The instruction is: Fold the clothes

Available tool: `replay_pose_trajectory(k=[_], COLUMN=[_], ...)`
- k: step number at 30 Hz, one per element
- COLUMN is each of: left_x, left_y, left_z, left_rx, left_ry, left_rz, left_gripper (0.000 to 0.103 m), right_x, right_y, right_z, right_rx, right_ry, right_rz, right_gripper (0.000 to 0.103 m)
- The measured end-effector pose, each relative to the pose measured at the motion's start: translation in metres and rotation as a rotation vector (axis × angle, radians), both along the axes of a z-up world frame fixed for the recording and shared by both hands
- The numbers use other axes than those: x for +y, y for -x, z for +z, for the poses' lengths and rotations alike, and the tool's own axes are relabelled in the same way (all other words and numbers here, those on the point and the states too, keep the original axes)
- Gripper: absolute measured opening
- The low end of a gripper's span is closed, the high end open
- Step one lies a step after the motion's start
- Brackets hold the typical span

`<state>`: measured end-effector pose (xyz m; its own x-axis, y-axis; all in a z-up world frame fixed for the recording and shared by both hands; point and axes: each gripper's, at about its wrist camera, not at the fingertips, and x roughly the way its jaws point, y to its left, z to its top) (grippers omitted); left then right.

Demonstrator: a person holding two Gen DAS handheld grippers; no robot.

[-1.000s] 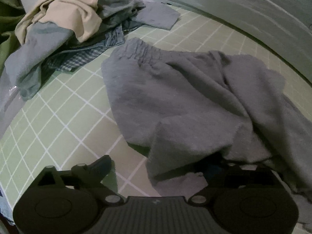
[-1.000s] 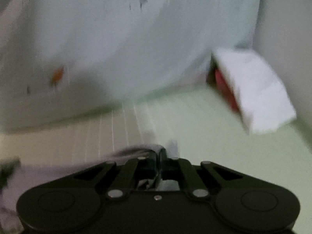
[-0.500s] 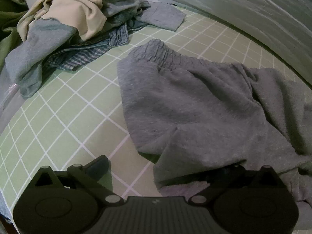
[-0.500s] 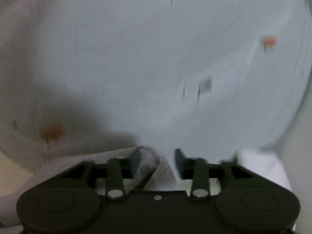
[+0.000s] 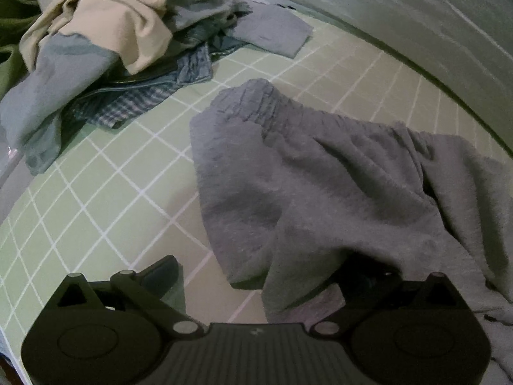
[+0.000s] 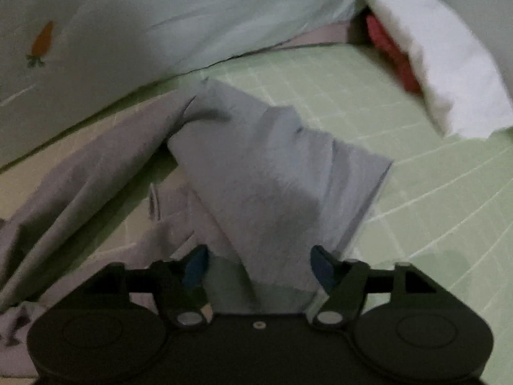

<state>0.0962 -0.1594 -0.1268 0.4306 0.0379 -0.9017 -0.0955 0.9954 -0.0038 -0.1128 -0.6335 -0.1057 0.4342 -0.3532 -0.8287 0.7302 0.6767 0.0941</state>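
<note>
Grey sweatpants point(image 5: 320, 186) lie crumpled on the green grid mat point(image 5: 96, 208), with the elastic waistband at the far side. My left gripper point(image 5: 263, 272) is open wide at their near edge. Its left finger point(image 5: 160, 276) rests bare over the mat, and the right one is hidden under a fold of the pants. In the right wrist view a grey pant leg point(image 6: 275, 166) stretches away over the mat point(image 6: 433, 192). My right gripper point(image 6: 258, 263) is open, and the leg's near end lies loose between its blue pads point(image 6: 195, 268).
A pile of mixed clothes point(image 5: 112, 48), cream, blue and checked, sits at the mat's far left. Pale bedding point(image 6: 160, 16) with a carrot print borders the mat's far side. A white cloth point(image 6: 433, 64) covers something red point(image 6: 391, 48) at the far right.
My right gripper, shut on the grey cloth a second ago, has opened and swung down over the pant leg on the mat. The left gripper stays open; its view shifted slightly.
</note>
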Motion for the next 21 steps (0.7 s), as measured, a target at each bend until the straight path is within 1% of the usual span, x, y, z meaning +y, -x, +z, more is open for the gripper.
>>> replay_pose_trajectory(k=[1, 2, 3, 4, 6, 9, 12, 13, 14, 15, 16, 17, 18, 21], left_x=[-0.001, -0.001, -0.001, -0.001, -0.001, 0.0, 0.0, 0.001, 0.002, 0.004, 0.006, 0.008, 0.01, 0.014], left_y=[-0.001, -0.001, 0.0, 0.0, 0.0, -0.001, -0.002, -0.002, -0.001, -0.001, 0.0, 0.001, 0.001, 0.001], left_z=[-0.001, -0.001, 0.0, 0.0, 0.0, 0.0, 0.001, 0.001, 0.001, 0.002, 0.004, 0.005, 0.008, 0.015], left_rx=[0.002, 0.0, -0.001, -0.003, -0.005, -0.004, 0.001, 0.003, 0.005, 0.007, 0.004, -0.003, -0.012, -0.048], left_ry=[-0.002, -0.002, -0.002, -0.003, -0.005, -0.005, -0.002, 0.0, 0.005, 0.013, 0.022, 0.032, 0.043, 0.066], left_rz=[0.002, 0.006, 0.006, 0.005, 0.001, -0.002, -0.003, -0.003, 0.001, 0.008, 0.016, 0.026, 0.035, 0.046], left_gripper=[0.103, 0.103, 0.103, 0.103, 0.103, 0.103, 0.103, 0.103, 0.103, 0.103, 0.103, 0.103, 0.103, 0.103], right_x=[-0.002, -0.003, -0.005, -0.007, -0.006, -0.027, -0.05, -0.056, -0.062, -0.064, -0.066, -0.069, -0.071, -0.077], right_y=[0.0, -0.001, -0.001, -0.002, -0.004, -0.022, -0.043, -0.047, -0.049, -0.048, -0.047, -0.046, -0.045, -0.041], right_z=[0.002, 0.003, 0.007, 0.01, 0.024, 0.051, 0.092, 0.109, 0.126, 0.122, 0.117, 0.113, 0.109, 0.096], right_rx=[0.003, 0.005, 0.011, 0.017, 0.015, 0.004, -0.034, -0.079, -0.139, -0.135, -0.13, -0.126, -0.122, -0.108], right_ry=[0.002, 0.004, 0.028, 0.052, 0.109, 0.266, 0.516, 0.601, 0.677, 0.643, 0.609, 0.575, 0.541, 0.44], right_rz=[0.021, 0.043, 0.059, 0.074, 0.097, 0.132, 0.135, 0.113, 0.066, 0.054, 0.043, 0.031, 0.019, -0.016], right_gripper=[0.034, 0.019, 0.015, 0.007, 0.005, 0.005, 0.005, 0.005, 0.007, 0.009, 0.024, 0.049, 0.055, 0.057])
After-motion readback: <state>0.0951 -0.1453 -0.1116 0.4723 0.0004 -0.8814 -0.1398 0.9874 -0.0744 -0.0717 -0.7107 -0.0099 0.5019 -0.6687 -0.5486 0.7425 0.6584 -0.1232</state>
